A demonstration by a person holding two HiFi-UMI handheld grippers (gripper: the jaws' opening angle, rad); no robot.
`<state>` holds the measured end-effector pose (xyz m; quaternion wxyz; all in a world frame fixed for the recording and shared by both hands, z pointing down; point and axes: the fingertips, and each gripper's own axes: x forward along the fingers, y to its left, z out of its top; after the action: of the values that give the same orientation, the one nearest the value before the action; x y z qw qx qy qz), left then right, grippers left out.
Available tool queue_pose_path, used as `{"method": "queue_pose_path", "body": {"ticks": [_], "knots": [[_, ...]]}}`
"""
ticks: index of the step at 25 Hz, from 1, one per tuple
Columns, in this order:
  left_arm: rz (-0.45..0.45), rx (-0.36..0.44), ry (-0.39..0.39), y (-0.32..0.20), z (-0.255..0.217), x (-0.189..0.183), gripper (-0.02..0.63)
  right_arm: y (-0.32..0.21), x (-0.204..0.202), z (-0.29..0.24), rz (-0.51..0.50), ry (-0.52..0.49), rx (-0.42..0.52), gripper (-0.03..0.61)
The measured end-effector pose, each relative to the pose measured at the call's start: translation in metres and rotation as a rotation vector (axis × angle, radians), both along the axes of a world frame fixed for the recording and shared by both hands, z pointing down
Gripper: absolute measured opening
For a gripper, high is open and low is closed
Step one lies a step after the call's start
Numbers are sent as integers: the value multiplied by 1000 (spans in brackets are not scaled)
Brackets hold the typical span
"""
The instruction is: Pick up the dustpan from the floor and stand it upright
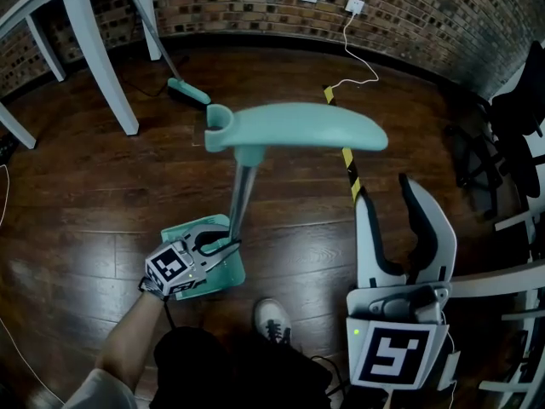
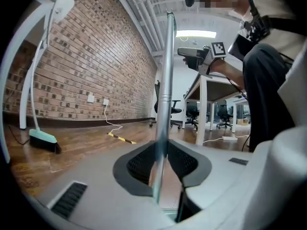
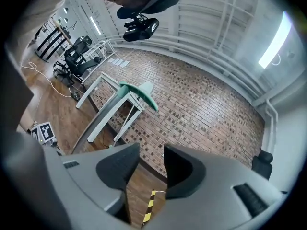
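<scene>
My right gripper [image 1: 385,190] shows its fingers apart, holding nothing. My left gripper [image 1: 223,245] has its fingers clamped on the pole [image 1: 243,196] of the dustpan [image 1: 298,128], which stands upright on the floor [image 1: 85,220]. A broom [image 1: 187,90] rests farther off.

The left gripper [image 1: 218,247] covers a big part of the tray [image 1: 232,275] of the dustpan [image 1: 298,128], so only the tray's edges show. In the left gripper view, the low end of the pole [image 2: 163,128] slips down between the pads and is hidden. The bottom edge of the head view cuts off the right gripper [image 1: 385,192]. The stick of the broom [image 1: 188,91] runs out past the top edge. Dark clothes hide half of the shoe [image 1: 272,320].
</scene>
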<state>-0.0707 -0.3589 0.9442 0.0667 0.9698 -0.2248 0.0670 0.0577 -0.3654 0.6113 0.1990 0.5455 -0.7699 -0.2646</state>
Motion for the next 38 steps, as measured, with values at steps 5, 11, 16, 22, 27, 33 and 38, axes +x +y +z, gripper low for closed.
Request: {"method": "queue_pose_path", "body": {"ticks": [5,11,16,22,27,33,38], "knots": [[-56,-47,-16,8,1,-15,202,4,0,5,-28,22,-27,169],[-272,-48,-112,34,-61,-67,71,27,-3,-25,-116,42,-57,-5],[-378,28,-144,50,-206,-95,3,42,-4,-98,-173,18,-96,-17],[-520,104,-103,60,-414,-117,0,50,-7,-219,-174,-123,-175,-17],[-568,198,-108,86,-557,-124,0,83,-31,-298,-161,-217,-272,-18],[-576,255,-61,160,-699,-113,0,156,-50,-385,-202,-240,-308,-18],[-590,288,-48,205,-751,-120,0,203,-63,-416,-242,-365,-331,-18]]}}
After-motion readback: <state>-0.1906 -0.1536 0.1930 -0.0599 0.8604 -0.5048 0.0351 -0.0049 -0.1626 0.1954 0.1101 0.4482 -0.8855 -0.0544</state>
